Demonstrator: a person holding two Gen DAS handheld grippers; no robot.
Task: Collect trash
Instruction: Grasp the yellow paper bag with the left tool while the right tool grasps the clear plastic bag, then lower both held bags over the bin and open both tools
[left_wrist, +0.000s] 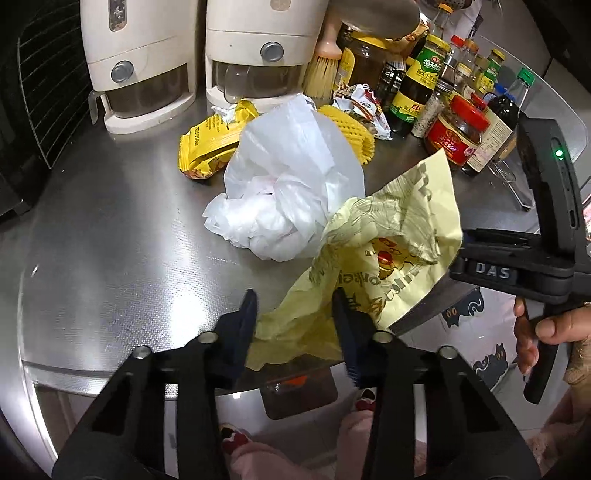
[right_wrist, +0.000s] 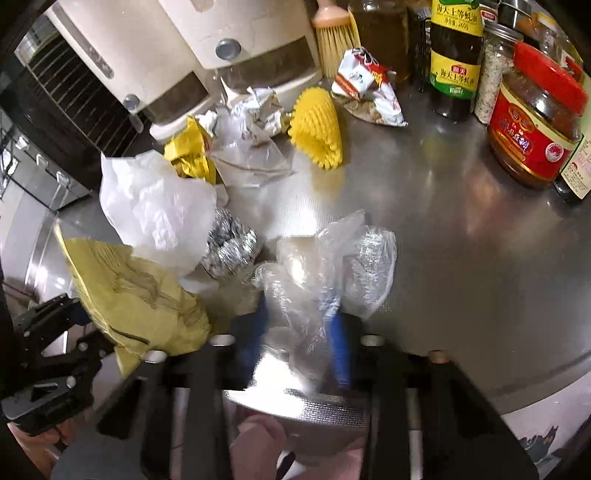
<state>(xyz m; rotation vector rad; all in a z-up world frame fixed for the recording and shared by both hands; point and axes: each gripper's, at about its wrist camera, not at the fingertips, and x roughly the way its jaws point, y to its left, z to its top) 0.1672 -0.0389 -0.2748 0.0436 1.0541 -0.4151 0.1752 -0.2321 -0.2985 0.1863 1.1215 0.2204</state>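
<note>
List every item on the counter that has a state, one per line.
Left tongs: closing around the pale yellow bag, which is lifted off the counter.
Right tongs: shut on the clear plastic wrap.
White plastic bag: crumpled, lying loose.
Yellow foam net: lying on its side.
Foil ball: crumpled.
Red-lidded jar: upright, capped.
</note>
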